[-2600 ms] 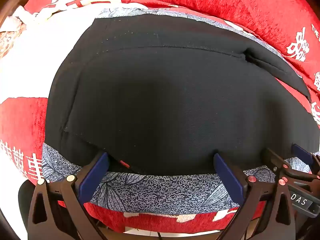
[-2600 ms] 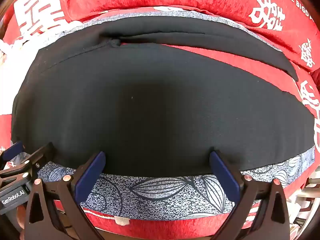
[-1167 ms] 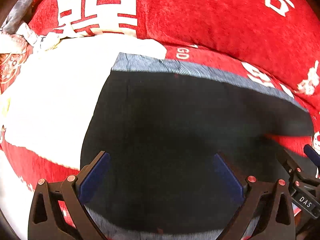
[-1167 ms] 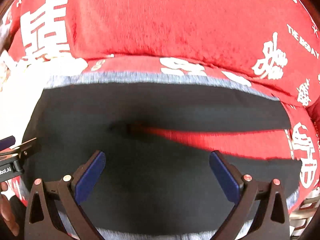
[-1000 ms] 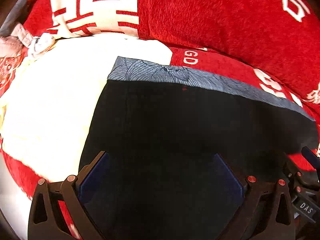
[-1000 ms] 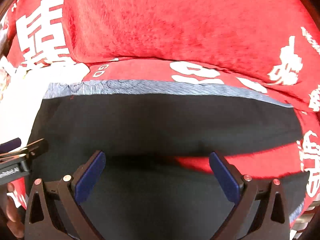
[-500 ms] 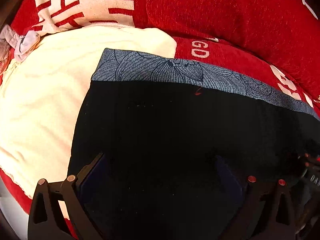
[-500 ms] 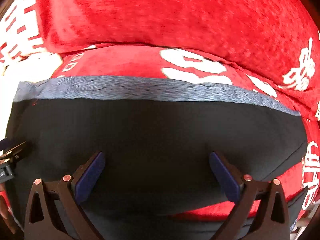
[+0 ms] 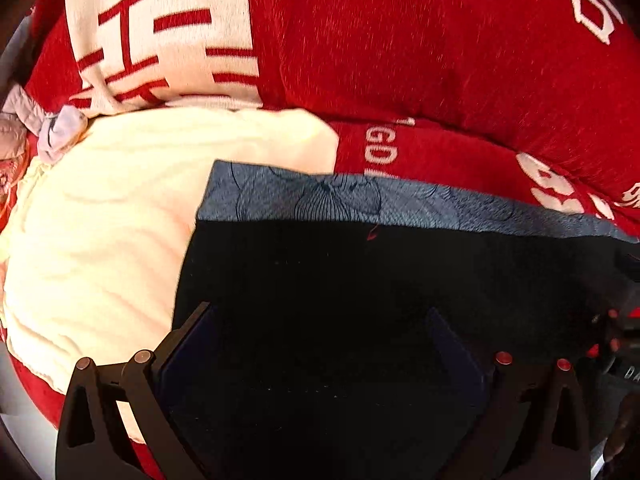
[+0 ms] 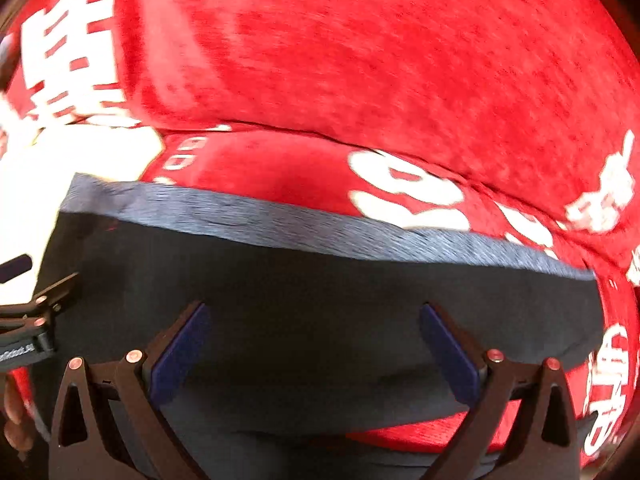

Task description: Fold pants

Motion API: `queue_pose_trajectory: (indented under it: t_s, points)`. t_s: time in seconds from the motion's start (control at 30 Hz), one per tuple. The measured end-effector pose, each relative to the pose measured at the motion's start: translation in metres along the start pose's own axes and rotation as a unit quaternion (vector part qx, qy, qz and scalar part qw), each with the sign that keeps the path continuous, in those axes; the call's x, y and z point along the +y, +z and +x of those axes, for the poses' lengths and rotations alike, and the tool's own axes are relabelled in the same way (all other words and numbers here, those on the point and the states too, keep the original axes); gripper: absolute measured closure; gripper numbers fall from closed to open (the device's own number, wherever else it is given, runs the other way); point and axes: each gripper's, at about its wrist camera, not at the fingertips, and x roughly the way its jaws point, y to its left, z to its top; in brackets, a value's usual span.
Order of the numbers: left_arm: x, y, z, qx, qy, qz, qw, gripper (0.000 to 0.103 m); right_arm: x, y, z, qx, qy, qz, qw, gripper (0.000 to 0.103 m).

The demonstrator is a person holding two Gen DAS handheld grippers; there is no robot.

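The black pants [image 9: 360, 300] with a blue-grey patterned waistband [image 9: 320, 196] lie on a red sofa seat. They also fill the lower half of the right wrist view [image 10: 320, 292], waistband [image 10: 320, 224] at the far edge. My left gripper [image 9: 320, 336] hangs over the black cloth near its left edge, jaws wide apart and empty. My right gripper [image 10: 316, 332] hangs over the cloth further right, jaws wide apart and empty. The left gripper's tip [image 10: 36, 312] shows at the left of the right wrist view.
The red sofa backrest [image 9: 400, 40] with white characters rises right behind the pants. A cream blanket [image 9: 100, 220] covers the seat to the left. Small pale cloths [image 9: 52, 136] lie at the far left. Red seat fabric [image 10: 616, 360] shows right of the pants.
Both grippers have moved forward over the pants towards the backrest. The near cloth has come over the far part; the waistband now lies at the far edge. Both grippers stay open.
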Motion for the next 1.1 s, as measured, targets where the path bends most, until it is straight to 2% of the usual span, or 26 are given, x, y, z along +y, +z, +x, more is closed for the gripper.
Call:
queue_pose_trajectory:
  t_s: [0.17, 0.3, 0.4, 0.57, 0.67, 0.73, 0.83, 0.97, 1.1]
  points:
    - [0.007, 0.002, -0.008, -0.006, -0.004, 0.001, 1.0000, 0.000, 0.021, 0.005, -0.001, -0.013, 0.032, -0.076, 0.996, 0.000]
    - [0.009, 0.000, -0.012, -0.007, -0.007, 0.008, 0.9999, 0.000, 0.035, 0.015, 0.007, -0.012, 0.071, -0.144, 0.987, 0.000]
    - [0.009, -0.007, -0.014, -0.006, -0.008, 0.013, 0.9999, 0.000, 0.041, 0.027, 0.018, -0.007, 0.113, -0.190, 0.975, 0.000]
    - [0.009, -0.008, -0.013, -0.006, -0.008, 0.021, 0.9997, 0.000, 0.053, 0.043, 0.038, 0.003, 0.155, -0.251, 0.956, 0.000]
    - [0.009, -0.010, -0.016, -0.006, -0.006, 0.028, 0.9996, 0.000, 0.062, 0.049, 0.061, 0.047, 0.186, -0.280, 0.941, 0.000]
    - [0.011, -0.011, -0.017, -0.005, -0.006, 0.029, 0.9995, 0.000, 0.067, 0.050, 0.076, 0.062, 0.185, -0.288, 0.938, 0.000]
    - [0.015, -0.013, -0.015, 0.001, -0.014, 0.025, 0.9996, 0.000, 0.069, 0.052, 0.094, 0.090, 0.209, -0.279, 0.933, 0.000]
    - [0.017, -0.013, -0.011, 0.009, -0.013, 0.022, 0.9996, 0.000, 0.069, 0.053, 0.101, 0.091, 0.236, -0.273, 0.928, 0.000]
    - [0.018, -0.014, -0.009, 0.015, -0.028, 0.010, 0.9994, 0.000, 0.070, 0.052, 0.104, 0.101, 0.241, -0.271, 0.927, 0.001]
